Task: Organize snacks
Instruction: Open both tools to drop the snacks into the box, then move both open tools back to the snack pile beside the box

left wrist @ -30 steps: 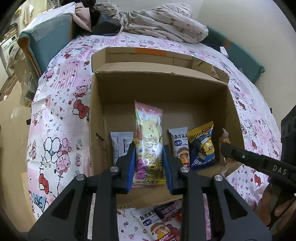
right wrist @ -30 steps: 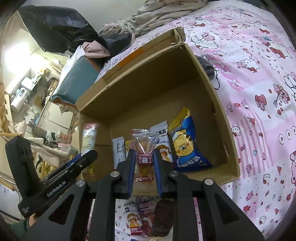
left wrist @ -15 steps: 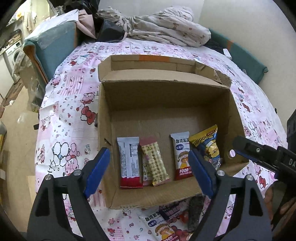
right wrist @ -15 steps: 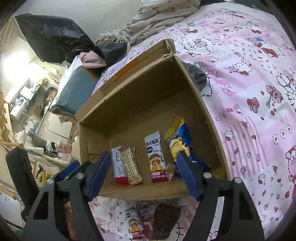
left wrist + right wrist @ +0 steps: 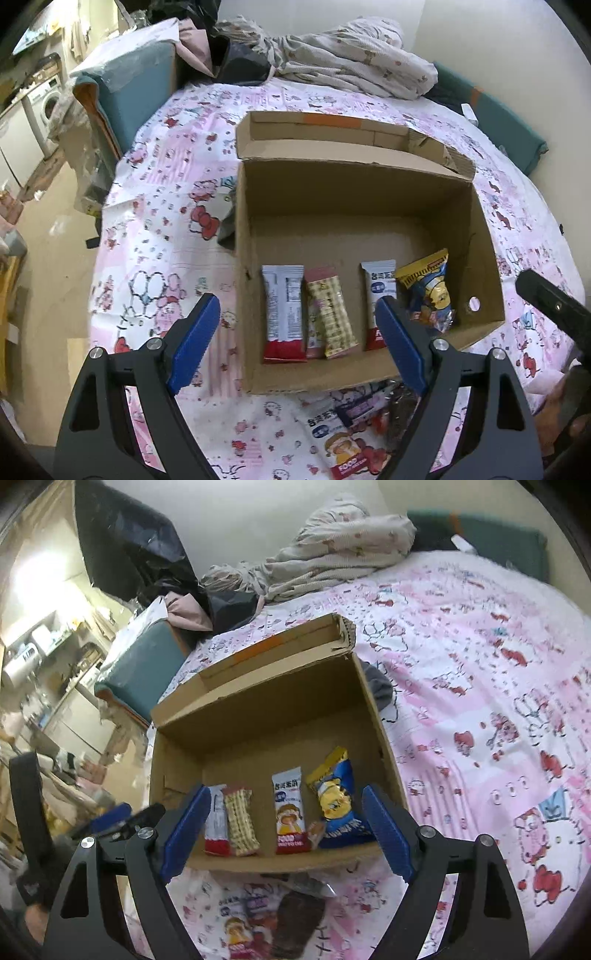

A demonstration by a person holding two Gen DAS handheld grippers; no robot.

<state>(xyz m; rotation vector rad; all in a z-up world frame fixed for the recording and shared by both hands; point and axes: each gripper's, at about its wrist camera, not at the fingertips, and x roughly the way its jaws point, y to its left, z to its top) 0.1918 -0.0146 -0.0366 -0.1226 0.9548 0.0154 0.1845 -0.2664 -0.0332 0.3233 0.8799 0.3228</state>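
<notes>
The lower part of the white rice-cake packet [image 5: 378, 295] in the cardboard box [image 5: 354, 184] is hidden behind a blue pad of the left gripper [image 5: 297, 338]; the small clear-wrapped snack [image 5: 315, 832] is too small to be read, possibly a cake; the loose packets [image 5: 258, 923] before the box are cut off by the lower edge and blurred; the other gripper's body [image 5: 554, 306] is cropped at the right edge.

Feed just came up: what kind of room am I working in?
Likely a bedroom in a small home: the box sits on a cartoon-print bedsheet, rumpled bedding lies behind, and a washing machine stands nearby.
</notes>
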